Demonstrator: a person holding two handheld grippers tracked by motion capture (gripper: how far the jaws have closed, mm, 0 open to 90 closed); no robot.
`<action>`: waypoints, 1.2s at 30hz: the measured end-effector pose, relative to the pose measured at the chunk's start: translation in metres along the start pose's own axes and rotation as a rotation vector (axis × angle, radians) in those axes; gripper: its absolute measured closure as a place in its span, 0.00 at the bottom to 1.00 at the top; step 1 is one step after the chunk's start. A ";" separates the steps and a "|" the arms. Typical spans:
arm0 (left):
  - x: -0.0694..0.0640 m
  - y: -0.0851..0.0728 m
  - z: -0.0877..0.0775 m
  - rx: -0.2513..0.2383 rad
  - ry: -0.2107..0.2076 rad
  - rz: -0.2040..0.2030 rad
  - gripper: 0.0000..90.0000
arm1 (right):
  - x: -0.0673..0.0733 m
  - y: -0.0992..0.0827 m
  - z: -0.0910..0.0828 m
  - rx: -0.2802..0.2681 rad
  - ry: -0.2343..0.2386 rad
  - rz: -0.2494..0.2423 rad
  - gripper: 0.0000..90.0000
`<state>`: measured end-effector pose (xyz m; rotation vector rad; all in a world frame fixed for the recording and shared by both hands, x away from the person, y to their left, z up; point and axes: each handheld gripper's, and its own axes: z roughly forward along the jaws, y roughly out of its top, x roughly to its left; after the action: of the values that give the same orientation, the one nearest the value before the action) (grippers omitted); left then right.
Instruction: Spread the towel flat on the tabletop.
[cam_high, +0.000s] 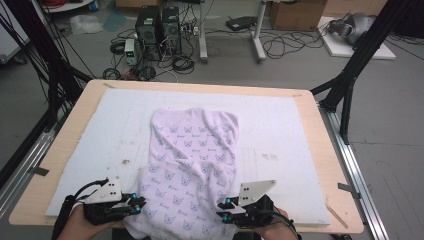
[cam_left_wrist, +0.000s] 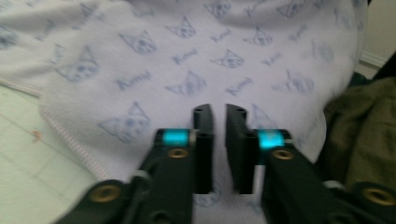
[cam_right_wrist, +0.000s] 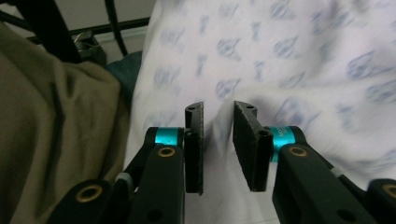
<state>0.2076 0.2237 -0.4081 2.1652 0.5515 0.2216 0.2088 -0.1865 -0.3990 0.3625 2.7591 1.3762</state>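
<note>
Lying rumpled on the white mat (cam_high: 75, 150) of the worktop (cam_high: 60, 150), the lilac cat-print towel (cam_high: 195, 150) had its near edge draped over the front rim, btwn both claws. Left claw (cam_left_wrist: 219, 114) was at the towel's near-left corner w/ jaws slightly apart, nothing pinched. Right claw (cam_right_wrist: 218, 112) at the near-right corner, jaws also parted, cloth behind but not gripped.

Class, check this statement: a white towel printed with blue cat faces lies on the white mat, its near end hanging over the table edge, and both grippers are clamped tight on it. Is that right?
Not quite. The towel and mat are as stated, but the left gripper and right gripper stand slightly open, pads apart, gripping nothing. Both gripper views show the gap.
</note>
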 end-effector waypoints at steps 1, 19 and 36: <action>0.003 0.001 0.000 -0.005 0.005 -0.006 0.78 | -0.004 0.003 -0.002 -0.004 -0.019 -0.001 0.79; 0.027 0.002 0.047 0.109 0.009 0.000 0.97 | -0.057 -0.007 0.047 0.130 -0.027 0.028 0.92; 0.017 0.009 -0.001 -0.023 0.038 -0.021 0.74 | -0.052 -0.009 -0.003 0.002 -0.081 0.063 0.85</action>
<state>0.2249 0.2282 -0.4010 2.1360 0.5902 0.2564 0.2574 -0.2053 -0.4079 0.4982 2.7062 1.3402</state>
